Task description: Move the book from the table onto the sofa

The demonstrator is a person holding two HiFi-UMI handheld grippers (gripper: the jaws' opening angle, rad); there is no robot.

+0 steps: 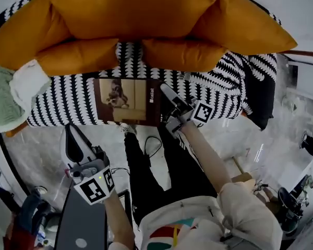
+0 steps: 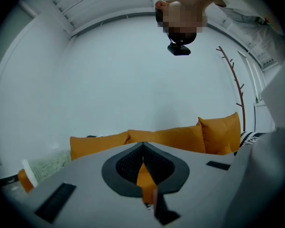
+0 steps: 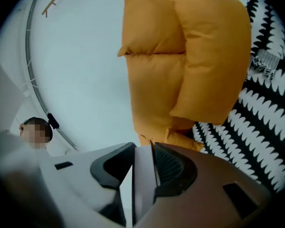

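Step in hand: set the book (image 1: 126, 100) down on the sofa (image 1: 62, 100). The right tongs (image 1: 166, 94) are closed on the book's right edge and hold it flat, cover up, over the near edge of the patterned seat; whether it touches the fabric cannot be told. The left tongs (image 1: 73, 135) hang nearer to you, over the floor, closed at the tips with nothing between them. Carry the book a little farther, toward the orange cushions (image 1: 135, 9), so that no part overhangs the near edge of the seat. Lower it level until the whole underside lies on the seat, then open the tongs and draw them out to the right, without lifting the edge. Hold the left tongs clear; one grip appears sufficient. The head view alone shows the book's cover, its place over the seat and the folded green cloth (image 1: 8, 95) at the sofa's left end. The right gripper view alone shows the grip: the book (image 3: 141, 179) stands edge-on as a pale slab between both pads. The left gripper view confirms that its tongs (image 2: 143, 148) carry nothing.
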